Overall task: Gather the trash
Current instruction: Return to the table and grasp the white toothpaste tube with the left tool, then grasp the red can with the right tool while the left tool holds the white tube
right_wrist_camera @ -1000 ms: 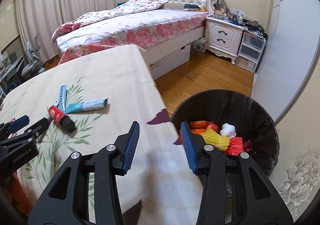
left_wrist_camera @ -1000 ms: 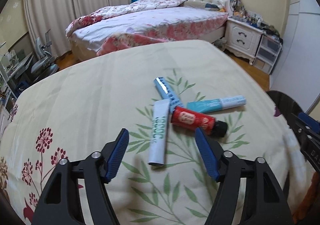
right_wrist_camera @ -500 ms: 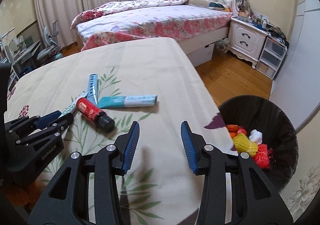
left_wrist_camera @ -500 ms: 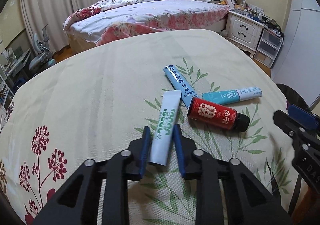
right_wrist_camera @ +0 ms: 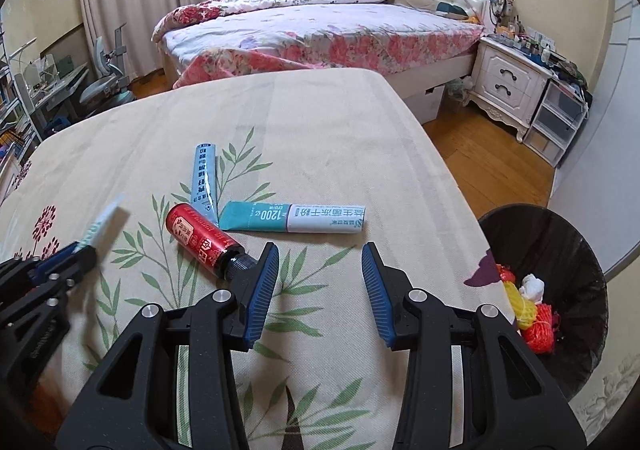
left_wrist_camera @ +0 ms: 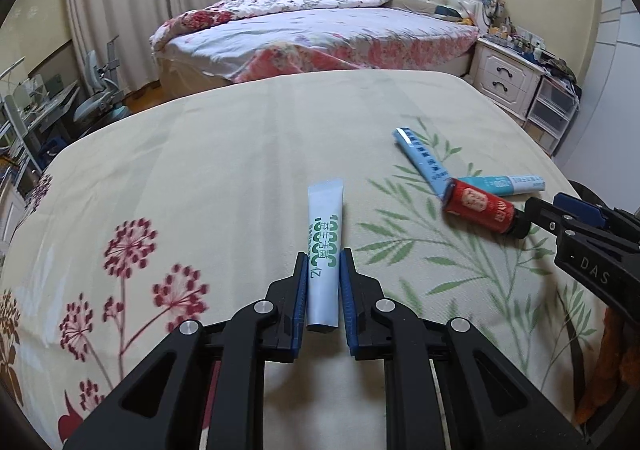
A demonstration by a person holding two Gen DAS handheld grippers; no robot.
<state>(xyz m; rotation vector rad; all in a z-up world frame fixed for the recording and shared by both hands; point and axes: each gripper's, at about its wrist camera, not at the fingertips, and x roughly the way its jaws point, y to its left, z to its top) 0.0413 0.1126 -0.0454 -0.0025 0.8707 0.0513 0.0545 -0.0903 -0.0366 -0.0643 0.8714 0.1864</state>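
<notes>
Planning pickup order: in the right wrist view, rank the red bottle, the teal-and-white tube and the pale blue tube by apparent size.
1. Teal-and-white tube, longest.
2. Red bottle, shorter but thickest.
3. Pale blue tube, slimmest; it lies farther from the camera, so its place behind the bottle is unsure.

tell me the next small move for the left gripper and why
Probably lift and carry toward the black trash bin. The left gripper has just closed on the white tube, pads pressing its sides, while the bin at the table's edge already holds trash.
</notes>
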